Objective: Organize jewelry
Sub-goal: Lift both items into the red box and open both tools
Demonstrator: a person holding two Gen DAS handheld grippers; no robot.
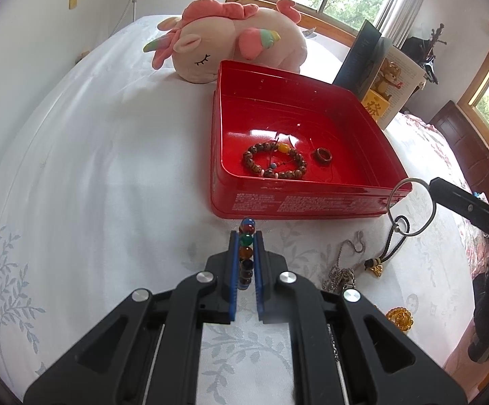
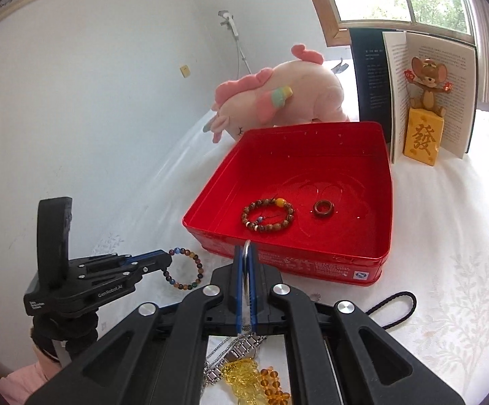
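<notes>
Now my left hand-held gripper (image 1: 246,236) pinches the light, slippery bead bracelet (image 1: 246,251) by its beads, and my right hand-held gripper (image 2: 245,253) clamps the stiff metal ring (image 1: 410,206) by its edge.

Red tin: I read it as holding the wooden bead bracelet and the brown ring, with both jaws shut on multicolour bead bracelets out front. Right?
Not quite. Only the left gripper holds the multicolour bead bracelet. The right gripper is shut on a metal ring with a black cord, as the left wrist view shows. The red tin does hold the wooden bead bracelet and brown ring.
</notes>
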